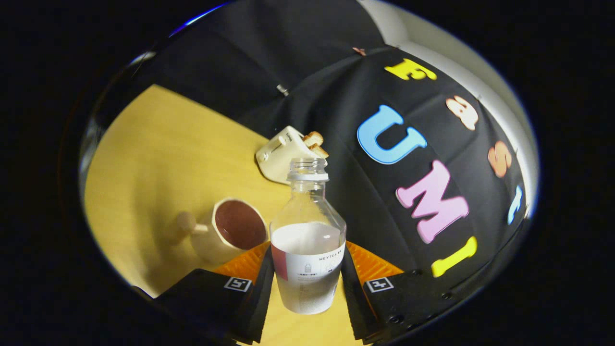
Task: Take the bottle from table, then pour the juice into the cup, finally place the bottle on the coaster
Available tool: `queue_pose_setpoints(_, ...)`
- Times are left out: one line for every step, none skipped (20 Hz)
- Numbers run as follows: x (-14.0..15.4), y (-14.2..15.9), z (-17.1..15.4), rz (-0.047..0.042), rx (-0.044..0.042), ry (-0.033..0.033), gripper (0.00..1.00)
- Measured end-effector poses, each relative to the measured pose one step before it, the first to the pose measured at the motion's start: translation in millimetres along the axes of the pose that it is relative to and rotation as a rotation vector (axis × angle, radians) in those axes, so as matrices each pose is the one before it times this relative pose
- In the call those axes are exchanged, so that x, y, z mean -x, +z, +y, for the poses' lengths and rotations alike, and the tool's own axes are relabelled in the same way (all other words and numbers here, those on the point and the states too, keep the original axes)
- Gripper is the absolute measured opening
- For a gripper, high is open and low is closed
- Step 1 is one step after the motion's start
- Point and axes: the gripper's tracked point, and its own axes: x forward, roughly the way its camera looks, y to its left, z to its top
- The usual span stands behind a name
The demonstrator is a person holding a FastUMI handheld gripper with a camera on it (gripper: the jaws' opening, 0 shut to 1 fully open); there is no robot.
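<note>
A clear uncapped bottle [308, 226] with white juice in its lower half and a paper label sits between my two fingers. My gripper [307, 281] is shut on the bottle, one finger pressing on each side of its labelled body. The bottle is lifted off the wooden table [158, 158] and the whole scene looks tilted. A cream mug [230, 230] with a dark reddish inside and a round-knobbed handle stands on the table just left of the bottle, beyond my left finger.
A cream toaster [281, 154] with two slices of toast sticking out stands behind the bottle near the booth's black cloth wall. Bare tabletop stretches to the left of the mug.
</note>
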Motion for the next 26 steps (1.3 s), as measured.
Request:
queue_pose_setpoints(3.69, 3.73, -4.60, -0.01700, -0.09549, 0.00261, 0.70)
queue_pose_setpoints(1.57, 2.17, -7.64, -0.00081, -0.07541, -0.01103, 0.71)
queue_pose_setpoints(0.12, 4.07, -5.60, 0.00044, -0.06845, -0.00049, 0.71)
queue_pose_setpoints(0.22, 4.68, -5.03, -0.00404, -0.05666, 0.00269, 0.70)
queue_pose_setpoints(-0.59, 5.97, -5.46, -0.01006, -0.05233, 0.00677, 0.70)
queue_pose_setpoints(-1.38, 6.18, -8.88, -0.01591, -0.04990, -0.00697, 0.70)
queue_pose_setpoints(0.42, 4.67, -8.44, -0.02012, -0.04212, -0.00973, 0.70)
queue_pose_setpoints(-1.14, 6.17, -9.47, -0.02368, -0.03918, -0.01756, 0.70)
queue_pose_setpoints(-0.40, 7.56, -7.45, -0.03200, -0.03078, -0.01321, 0.71)
queue_pose_setpoints(-2.01, 7.21, -8.93, -0.03371, -0.01866, -0.02004, 0.71)
queue_pose_setpoints(-0.65, 6.26, -8.92, -0.03287, -0.00721, -0.02278, 0.71)
queue_pose_setpoints(-5.38, 5.34, -9.33, -0.02928, -0.00413, -0.02181, 0.71)
queue_pose_setpoints(-7.08, 2.35, -8.82, -0.02189, -0.00975, -0.02092, 0.71)
queue_pose_setpoints(-6.73, 0.18, -6.50, -0.01486, -0.01766, -0.01551, 0.71)
queue_pose_setpoints(-7.40, -0.41, -7.23, -0.00915, -0.01371, -0.02118, 0.72)
queue_pose_setpoints(-8.10, -1.75, -9.63, -0.00543, -0.00267, -0.02865, 0.72)
queue_pose_setpoints(-5.39, -5.15, -9.57, -0.00439, 0.00681, -0.03314, 0.72)
queue_pose_setpoints(-6.96, -5.42, -9.70, -0.00337, 0.00862, -0.03418, 0.72)
queue_pose_setpoints(-6.69, -7.26, -6.41, -0.00421, 0.00129, -0.02901, 0.72)
queue_pose_setpoints(-6.66, -8.74, -3.98, -0.00079, -0.01041, -0.01932, 0.72)
queue_pose_setpoints(-6.52, -9.43, -2.66, 0.00371, -0.01709, -0.01582, 0.72)
queue_pose_setpoints(-6.19, -10.07, -1.61, 0.00440, -0.01167, -0.01318, 0.72)
queue_pose_setpoints(-3.93, -7.43, -2.57, -0.00309, -0.00328, -0.01062, 0.72)
queue_pose_setpoints(-4.94, -7.56, -2.70, -0.00301, 0.00321, -0.01238, 0.72)
queue_pose_setpoints(-4.05, -10.47, -1.41, 0.00523, 0.00098, -0.01099, 0.72)
queue_pose_setpoints(-4.37, -9.84, -1.51, 0.00902, -0.00440, -0.00719, 0.72)
